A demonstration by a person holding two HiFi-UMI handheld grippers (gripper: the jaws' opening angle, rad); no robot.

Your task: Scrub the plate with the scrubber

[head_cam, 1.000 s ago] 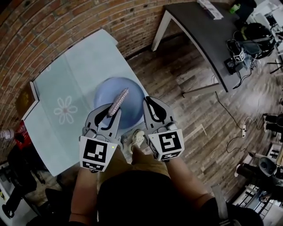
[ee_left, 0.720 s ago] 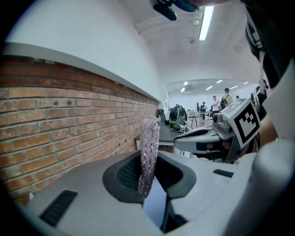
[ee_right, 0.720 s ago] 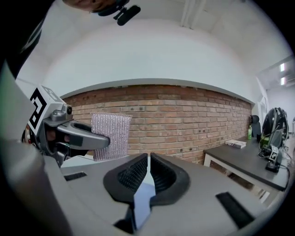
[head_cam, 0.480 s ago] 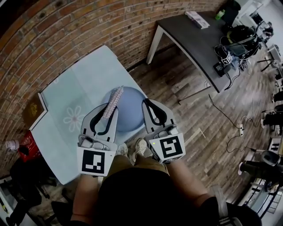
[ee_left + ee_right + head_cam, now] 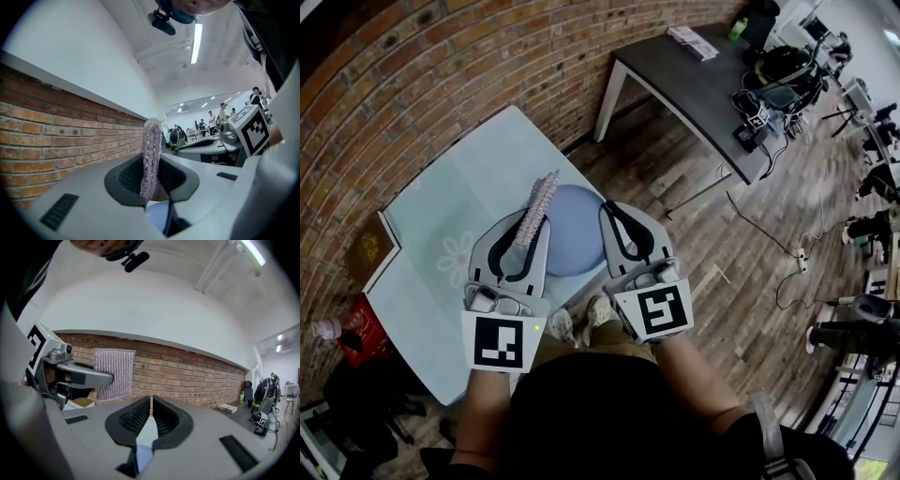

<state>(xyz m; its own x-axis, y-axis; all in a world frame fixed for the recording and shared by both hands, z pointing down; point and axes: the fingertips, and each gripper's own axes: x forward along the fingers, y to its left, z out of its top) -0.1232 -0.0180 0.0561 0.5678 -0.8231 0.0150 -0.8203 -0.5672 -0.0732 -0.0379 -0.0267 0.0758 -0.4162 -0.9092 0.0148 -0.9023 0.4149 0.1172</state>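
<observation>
Now, a scrubber is poised beside a blue plate at the centre of the head view.
The left gripper (image 5: 528, 225) is clamped on one end of the sparkly mesh scrubber (image 5: 540, 201), which looks soft, light and squashable. The right gripper (image 5: 613, 212) has its jaws almost together, nothing visible between them. The plate (image 5: 574, 246), at the pale bench's (image 5: 450, 211) edge, looks stiff and slick, best steadied by its rim. Both grippers cover its lower rim; neither gripper view shows it clearly.
</observation>
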